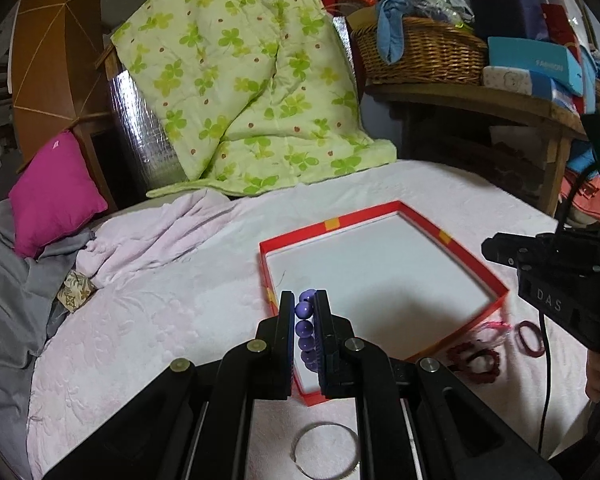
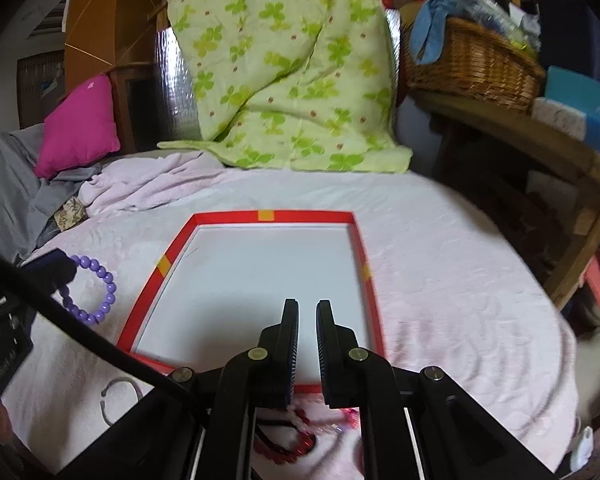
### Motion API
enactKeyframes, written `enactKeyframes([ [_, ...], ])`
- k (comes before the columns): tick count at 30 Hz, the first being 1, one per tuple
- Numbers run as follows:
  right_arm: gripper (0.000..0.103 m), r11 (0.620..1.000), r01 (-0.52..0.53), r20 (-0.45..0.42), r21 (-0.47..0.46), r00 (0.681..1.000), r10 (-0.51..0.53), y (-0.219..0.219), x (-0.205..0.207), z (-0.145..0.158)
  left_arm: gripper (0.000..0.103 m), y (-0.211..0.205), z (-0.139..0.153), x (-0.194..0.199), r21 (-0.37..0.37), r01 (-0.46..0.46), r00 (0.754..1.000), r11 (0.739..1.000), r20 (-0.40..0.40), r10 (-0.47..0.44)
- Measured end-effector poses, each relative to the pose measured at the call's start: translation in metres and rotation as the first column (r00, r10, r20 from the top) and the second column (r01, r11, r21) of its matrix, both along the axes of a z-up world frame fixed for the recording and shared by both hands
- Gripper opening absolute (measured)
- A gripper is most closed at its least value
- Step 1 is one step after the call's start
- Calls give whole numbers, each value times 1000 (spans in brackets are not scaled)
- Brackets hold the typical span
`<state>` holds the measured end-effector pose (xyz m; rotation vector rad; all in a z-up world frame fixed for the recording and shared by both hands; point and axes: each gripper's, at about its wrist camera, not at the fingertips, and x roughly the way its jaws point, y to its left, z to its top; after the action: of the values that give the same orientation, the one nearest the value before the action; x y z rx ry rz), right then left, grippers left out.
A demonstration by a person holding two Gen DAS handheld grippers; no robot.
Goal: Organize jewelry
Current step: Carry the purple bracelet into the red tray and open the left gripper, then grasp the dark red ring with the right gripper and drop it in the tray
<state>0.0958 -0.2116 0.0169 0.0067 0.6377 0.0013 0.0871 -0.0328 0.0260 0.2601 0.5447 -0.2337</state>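
Note:
My left gripper (image 1: 303,296) is shut on a purple bead bracelet (image 1: 304,310), held over the near left corner of a shallow red box (image 1: 380,213) with a white floor. In the right wrist view the bracelet (image 2: 104,296) hangs as a loop beside the box's left wall (image 2: 156,280). My right gripper (image 2: 307,306) is shut with nothing between its fingers, above the box's near edge. A dark red bead bracelet (image 1: 472,360) (image 2: 288,444) lies on the bedspread just outside the box. A silver bangle (image 1: 326,450) (image 2: 116,396) lies nearer to me.
A maroon ring (image 1: 530,338) and a pink strand (image 1: 496,326) lie right of the box. Pale pink bedspread (image 2: 440,280) covers the bed. A green quilt (image 1: 240,80), magenta pillow (image 1: 52,196) and grey cloth (image 1: 4,280) sit behind; a cluttered wooden table (image 1: 480,100) stands at right.

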Motion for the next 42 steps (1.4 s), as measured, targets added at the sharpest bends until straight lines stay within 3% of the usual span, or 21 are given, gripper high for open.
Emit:
enactKeyframes([
  [17, 10, 991, -45, -93, 130, 994, 57, 11, 42, -34, 10, 0, -29, 34, -15, -12, 998, 1000, -64, 11],
  [25, 10, 977, -73, -121, 201, 988, 98, 0, 54, -50, 10, 4, -59, 58, -135, 51, 975, 990, -208, -79],
  [26, 10, 976, -75, -125, 204, 987, 102, 0, 55, -51, 12, 4, -60, 59, -144, 62, 972, 988, -216, -92],
  [28, 12, 974, -78, -128, 213, 986, 107, -2, 56, -52, 30, 3, -63, 59, -149, 76, 968, 986, -226, -109],
  [29, 19, 972, -76, -130, 220, 986, 106, -3, 56, -53, 48, 3, -63, 57, -143, 77, 970, 987, -219, -108],
  [30, 26, 970, -68, -137, 235, 985, 103, -6, 57, -53, 55, 2, -62, 55, -131, 77, 974, 988, -204, -102],
  [32, 48, 963, -54, -132, 264, 987, 92, -13, 56, -52, 56, 2, -60, 52, -116, 91, 975, 989, -193, -112],
  [42, 49, 931, 52, -104, 362, 994, -15, -61, 40, -40, 65, 35, -53, 48, -56, 10, 984, 998, -180, -19],
])
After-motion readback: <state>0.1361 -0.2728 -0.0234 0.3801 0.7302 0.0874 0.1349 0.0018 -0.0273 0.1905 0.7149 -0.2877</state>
